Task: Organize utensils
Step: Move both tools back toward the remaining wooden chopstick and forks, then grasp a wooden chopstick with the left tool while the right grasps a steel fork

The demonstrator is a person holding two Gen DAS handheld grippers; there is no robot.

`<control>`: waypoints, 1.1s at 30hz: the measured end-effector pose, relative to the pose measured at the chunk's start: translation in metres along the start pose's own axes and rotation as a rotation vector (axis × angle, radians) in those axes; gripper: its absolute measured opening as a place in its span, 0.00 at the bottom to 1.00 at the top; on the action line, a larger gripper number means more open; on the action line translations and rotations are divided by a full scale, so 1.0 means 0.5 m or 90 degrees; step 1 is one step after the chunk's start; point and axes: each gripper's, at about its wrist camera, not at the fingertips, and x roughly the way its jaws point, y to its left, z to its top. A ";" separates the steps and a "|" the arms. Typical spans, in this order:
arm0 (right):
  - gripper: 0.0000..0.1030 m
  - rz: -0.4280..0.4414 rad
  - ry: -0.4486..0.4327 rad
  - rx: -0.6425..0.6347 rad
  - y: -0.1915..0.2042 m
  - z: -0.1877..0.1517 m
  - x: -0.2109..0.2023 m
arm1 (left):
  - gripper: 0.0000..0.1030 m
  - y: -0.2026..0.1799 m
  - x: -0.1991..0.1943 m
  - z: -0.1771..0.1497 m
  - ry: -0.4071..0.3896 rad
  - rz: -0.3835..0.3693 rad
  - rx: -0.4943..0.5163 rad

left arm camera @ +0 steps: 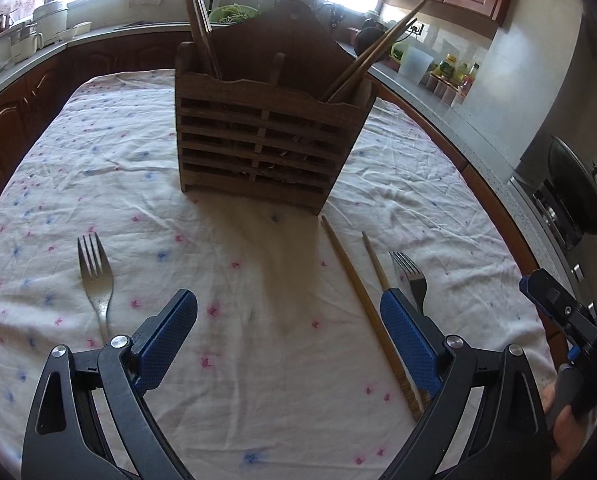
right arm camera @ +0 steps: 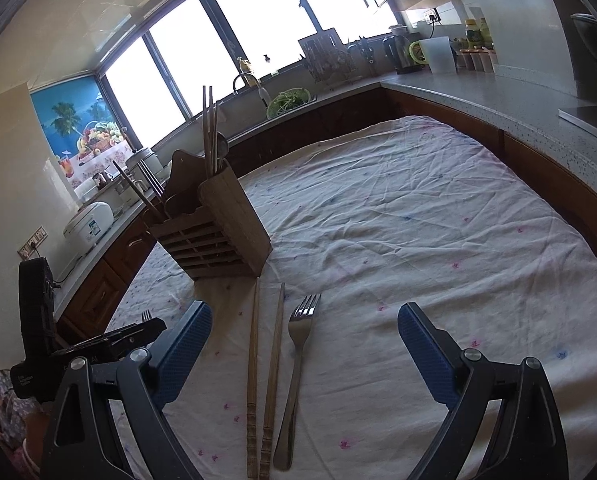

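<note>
Left wrist view: left claw (left arm camera: 289, 308) spread wide, nothing between its blue pads, above the white floral-print cloth on the table (left arm camera: 238, 360). Slatted wooden utensil holder (left arm camera: 270, 132) stands upright mid-table, chopsticks leaning out of both compartments. Silver metal fork (left arm camera: 96, 280) lies left of the claw. Two loose wooden chopsticks (left arm camera: 362, 304) lie right of centre; second silver fork (left arm camera: 410, 276) just beyond, partly hidden by the right pad.

Right wrist view: right claw (right arm camera: 304, 316) also spread, holding nothing. The chopstick pair (right arm camera: 263, 376) and second fork (right arm camera: 296, 364) lie side by side between its fingers, below the holder (right arm camera: 218, 232). Lettering on the other rig's body unreadable.
</note>
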 end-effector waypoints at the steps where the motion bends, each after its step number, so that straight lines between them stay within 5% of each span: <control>1: 0.92 -0.002 0.000 0.003 -0.004 0.001 0.001 | 0.92 -0.008 0.013 0.005 0.008 -0.004 0.004; 4: 0.88 -0.002 0.002 0.012 -0.015 0.004 0.006 | 0.88 -0.034 0.054 0.019 0.027 -0.012 0.015; 12: 0.73 -0.013 0.022 0.032 -0.042 0.008 0.028 | 0.43 -0.095 0.171 0.033 0.089 0.003 0.077; 14: 0.73 -0.013 0.027 0.034 -0.045 0.009 0.034 | 0.38 -0.109 0.169 0.024 0.080 0.026 0.122; 18: 0.69 -0.002 0.047 0.028 -0.039 0.010 0.053 | 0.17 -0.108 0.143 -0.003 0.099 -0.005 0.192; 22: 0.68 0.007 0.082 0.001 -0.017 0.002 0.085 | 0.14 -0.068 0.102 -0.021 0.123 -0.026 0.218; 25: 0.64 0.001 0.115 -0.026 0.002 -0.005 0.118 | 0.14 -0.037 0.078 -0.026 0.115 0.001 0.202; 29: 0.55 -0.020 0.156 -0.066 0.022 -0.013 0.164 | 0.47 -0.007 0.079 -0.021 0.113 0.012 0.137; 33: 0.42 -0.045 0.190 -0.097 0.030 -0.017 0.203 | 0.48 0.002 0.098 -0.015 0.112 0.019 0.101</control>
